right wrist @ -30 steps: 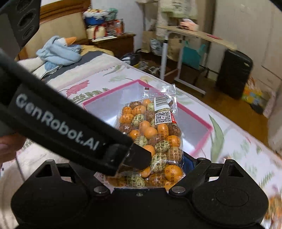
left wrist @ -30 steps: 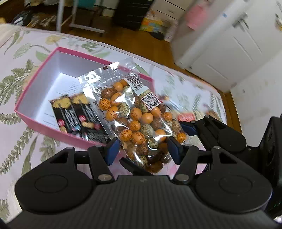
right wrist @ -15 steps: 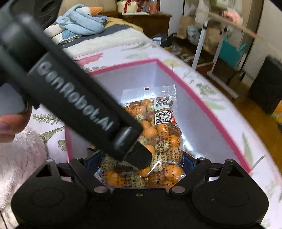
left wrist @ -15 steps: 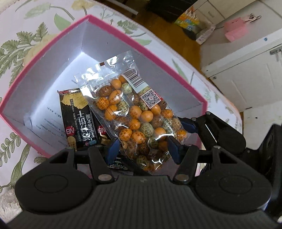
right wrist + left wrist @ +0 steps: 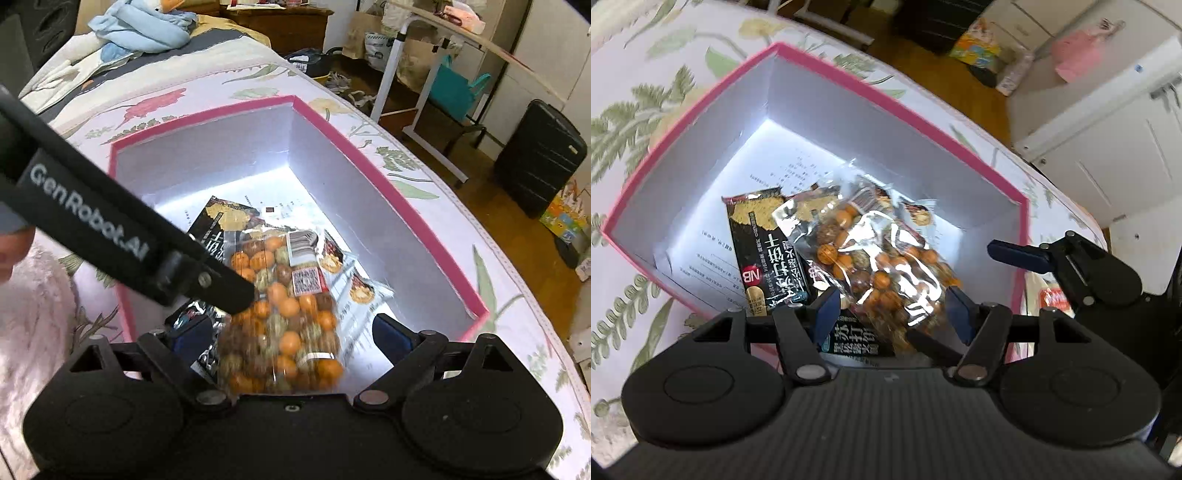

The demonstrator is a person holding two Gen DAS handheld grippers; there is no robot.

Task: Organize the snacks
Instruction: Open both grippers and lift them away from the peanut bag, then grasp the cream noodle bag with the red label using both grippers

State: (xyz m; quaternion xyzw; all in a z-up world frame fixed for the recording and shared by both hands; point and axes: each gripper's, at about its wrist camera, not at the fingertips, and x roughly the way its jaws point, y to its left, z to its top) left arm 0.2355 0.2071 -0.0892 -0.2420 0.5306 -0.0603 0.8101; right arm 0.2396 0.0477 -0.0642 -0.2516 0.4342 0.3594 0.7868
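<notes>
A clear bag of orange and brown coated nuts [image 5: 882,258] lies in the pink-rimmed box [image 5: 886,99], on top of black cracker packets [image 5: 764,251]. My left gripper [image 5: 892,310] is open, its blue pads on either side of the bag's near end, apart from it. In the right wrist view the bag [image 5: 284,317] lies between the spread fingers of my right gripper [image 5: 291,336], which is open. The left gripper's black finger [image 5: 140,251] crosses that view above the bag. The box [image 5: 369,162] also holds a small pastry packet [image 5: 347,269].
The box sits on a floral bedspread [image 5: 517,332]. Another snack packet [image 5: 1049,295] lies outside the box at the right. A blue plush toy [image 5: 144,26] lies at the head of the bed. A folding table [image 5: 443,55] and a black suitcase [image 5: 539,158] stand on the floor beyond.
Both grippers carried the nut bag down into the box, then opened. The bag now lies on the cracker packets, released.
</notes>
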